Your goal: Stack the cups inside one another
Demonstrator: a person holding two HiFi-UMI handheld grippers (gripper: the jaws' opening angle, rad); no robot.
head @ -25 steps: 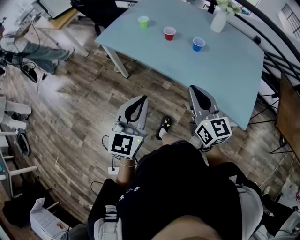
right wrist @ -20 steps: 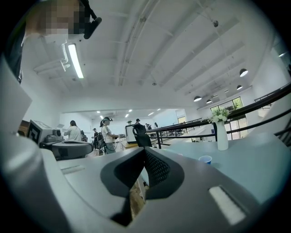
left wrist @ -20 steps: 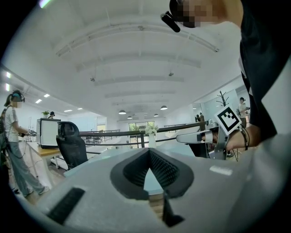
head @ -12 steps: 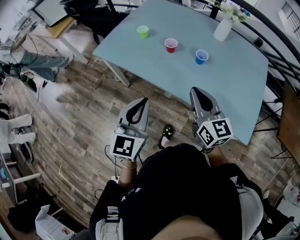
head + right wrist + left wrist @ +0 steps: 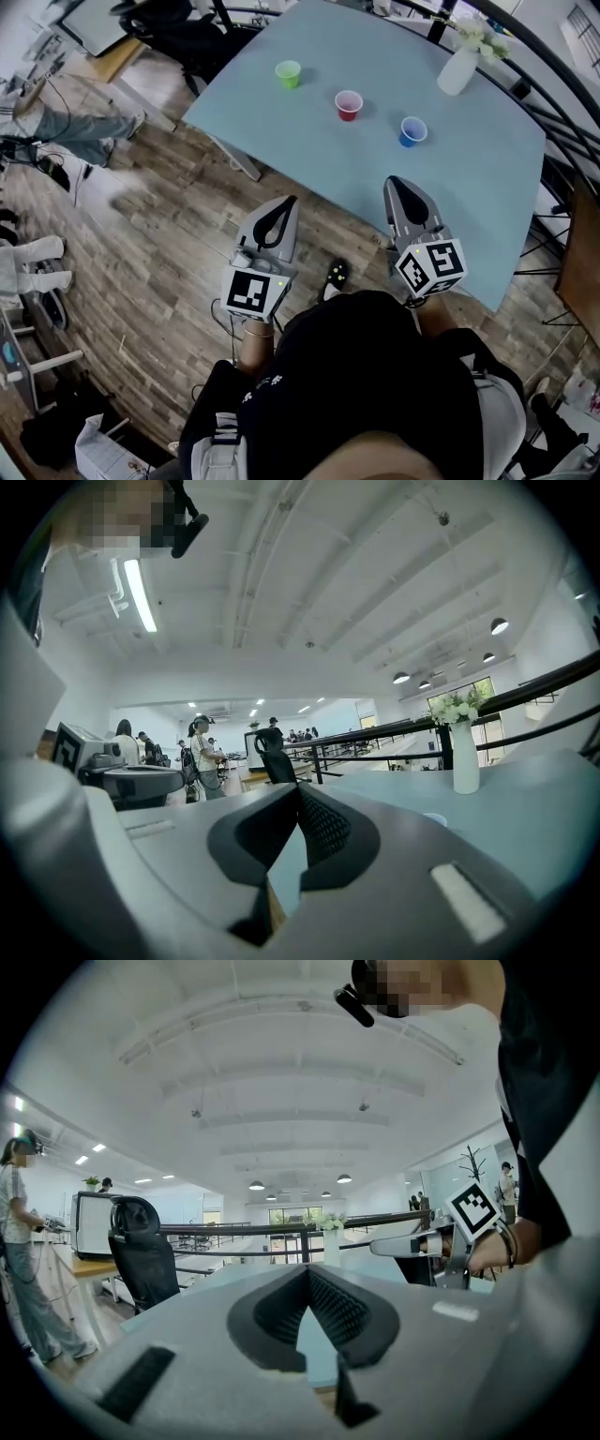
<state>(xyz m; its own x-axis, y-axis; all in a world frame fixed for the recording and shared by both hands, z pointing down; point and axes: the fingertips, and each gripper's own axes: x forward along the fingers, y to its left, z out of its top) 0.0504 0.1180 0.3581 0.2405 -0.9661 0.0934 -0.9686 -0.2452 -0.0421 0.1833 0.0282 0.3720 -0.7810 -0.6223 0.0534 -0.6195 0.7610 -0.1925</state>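
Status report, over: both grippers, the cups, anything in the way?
Left gripper shut, empty; right gripper shut, empty. Green cup, red cup, blue cup stand apart on table, none stacked. Path to cups clear; vase at far edge.

Left hand-held gripper (image 5: 284, 201) and right hand-held gripper (image 5: 393, 185) point level, jaws together.

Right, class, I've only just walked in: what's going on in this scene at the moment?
A person holds a two-jaw gripper in each hand. The left gripper and right gripper are both shut and empty, pointing towards a light blue table. On it a green plastic cup, a red plastic cup and a blue plastic cup stand upright and apart in a row, near a white vase of flowers. Nothing is stacked yet.
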